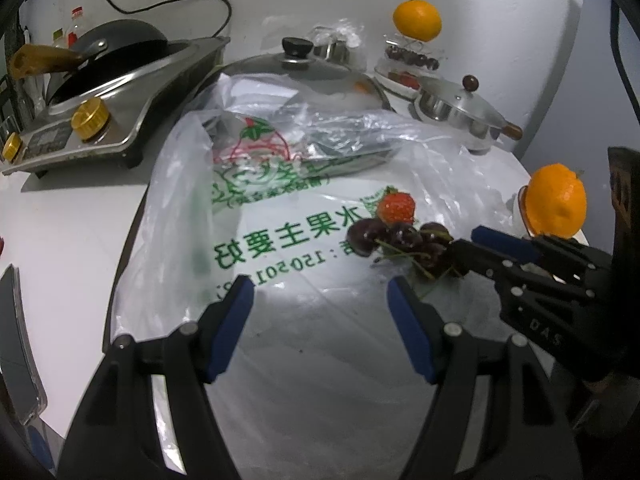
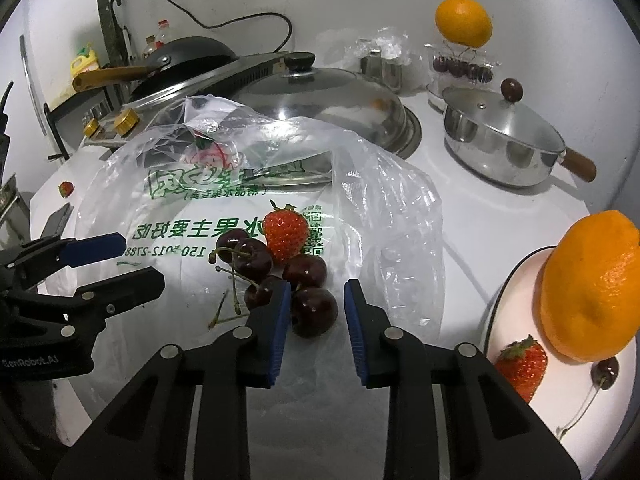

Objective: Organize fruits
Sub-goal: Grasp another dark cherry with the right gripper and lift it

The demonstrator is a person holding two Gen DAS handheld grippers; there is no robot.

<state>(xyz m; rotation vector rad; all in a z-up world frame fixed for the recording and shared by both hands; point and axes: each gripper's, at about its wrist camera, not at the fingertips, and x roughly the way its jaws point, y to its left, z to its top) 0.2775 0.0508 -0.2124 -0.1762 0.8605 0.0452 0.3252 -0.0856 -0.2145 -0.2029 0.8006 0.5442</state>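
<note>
Here the right gripper (image 2: 316, 312) has its fingers spread around a dark glossy cherry (image 2: 314, 312) lying on the clear printed plastic bag (image 2: 384, 216); squeezing could bruise it or snag neighbouring stems. The left gripper (image 1: 320, 292) hovers, fingers spread, holding nothing.

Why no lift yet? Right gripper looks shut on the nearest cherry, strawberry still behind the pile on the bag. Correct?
Not quite. In the right wrist view the right gripper is open: the nearest cherry sits between its pads with a clear gap on the right side. The strawberry does lie behind the cherry pile on the plastic bag.
</note>
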